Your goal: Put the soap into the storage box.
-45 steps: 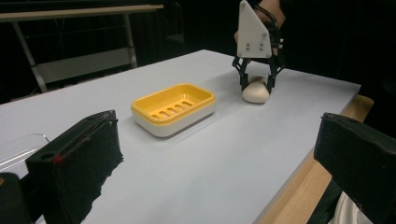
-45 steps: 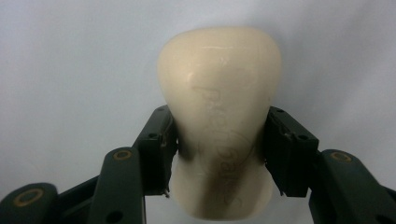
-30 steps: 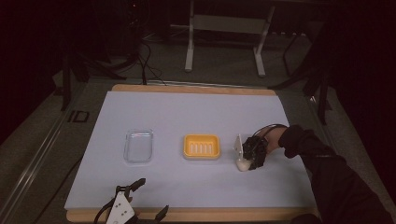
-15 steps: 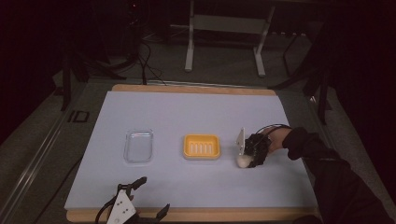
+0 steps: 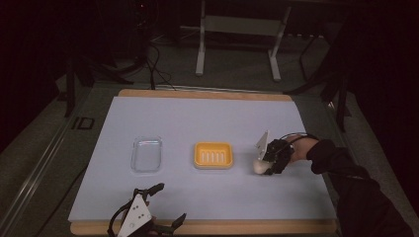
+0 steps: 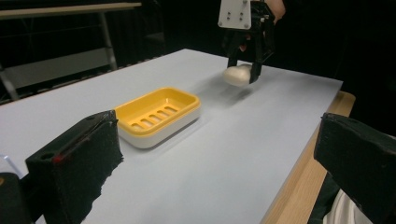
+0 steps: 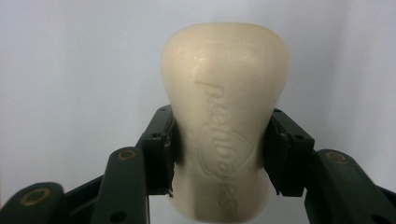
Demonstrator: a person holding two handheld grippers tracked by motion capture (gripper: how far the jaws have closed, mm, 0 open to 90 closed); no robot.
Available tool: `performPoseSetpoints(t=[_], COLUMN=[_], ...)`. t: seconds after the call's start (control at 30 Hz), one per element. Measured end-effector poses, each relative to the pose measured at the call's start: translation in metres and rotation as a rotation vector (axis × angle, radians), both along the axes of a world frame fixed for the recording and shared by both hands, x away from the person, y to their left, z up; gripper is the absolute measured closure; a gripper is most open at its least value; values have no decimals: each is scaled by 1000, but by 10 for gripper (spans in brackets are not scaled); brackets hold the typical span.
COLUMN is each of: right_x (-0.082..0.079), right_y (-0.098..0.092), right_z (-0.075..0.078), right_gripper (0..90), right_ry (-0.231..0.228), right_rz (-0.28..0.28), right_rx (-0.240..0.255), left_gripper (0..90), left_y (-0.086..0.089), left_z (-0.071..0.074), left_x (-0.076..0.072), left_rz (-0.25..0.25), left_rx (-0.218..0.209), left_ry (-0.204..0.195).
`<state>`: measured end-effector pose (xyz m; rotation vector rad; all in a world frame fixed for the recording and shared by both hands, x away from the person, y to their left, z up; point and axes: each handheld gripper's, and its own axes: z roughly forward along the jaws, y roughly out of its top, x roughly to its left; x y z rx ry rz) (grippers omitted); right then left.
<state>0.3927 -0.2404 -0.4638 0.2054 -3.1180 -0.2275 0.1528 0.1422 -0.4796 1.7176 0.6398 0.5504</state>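
Right of centre in the high view, the right gripper [image 5: 264, 165] comes in from the lower right on a dark-sleeved forearm, the wrist bent so the jaws aim down and toward the left of the frame, the grey plate standing up at its top. It's got the bar of soap [image 5: 259, 166] — cream-coloured, clamped across its narrow waist. In the right gripper view both pads bite into the soap [image 7: 224, 126] at the frame's middle, embossed lettering facing the camera, white table behind it.

From the left gripper view, upper middle of the frame, the soap [image 6: 237, 74] hangs clear of the table [image 6: 233, 149] with a soft shadow under it, the right gripper [image 6: 243, 70] pointing straight down onto it. The yellow soap dish [image 6: 159, 114] sits left of centre, well apart from the soap.

Against the earlier frames: the soap has come up off the surface, the hand has risen a touch, and the clamp hasn't changed. The dish [image 5: 213, 155] and the clear tray [image 5: 146, 154] left of it haven't budged.

Bottom left of the high view, the left gripper [image 5: 165, 207] sits at the table's near edge, jaws spread wide with nothing between them, same spot as before.
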Motion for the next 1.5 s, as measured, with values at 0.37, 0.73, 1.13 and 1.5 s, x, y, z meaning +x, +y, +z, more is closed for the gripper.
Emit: performPoseSetpoints(t=[0.37, 0.73, 1.13, 1.5], right_x=[-8, -4, -2, 2], right_y=[-7, 5, 25, 41], right_z=[6, 28, 49, 66], right_gripper=[499, 499, 499, 499], right_ry=[-34, -53, -43, -58], right_rz=[-42, -41, -45, -49], right_rx=[87, 120, 154, 160], left_gripper=[9, 9, 9, 9], left_y=[-5, -8, -9, -10], left_z=[3, 2, -1, -2], left_x=[17, 24, 25, 25], left_rz=[-40, -62, -72, -80], left_rx=[-19, -16, -16, -27], left_ry=[0, 32, 42, 28])
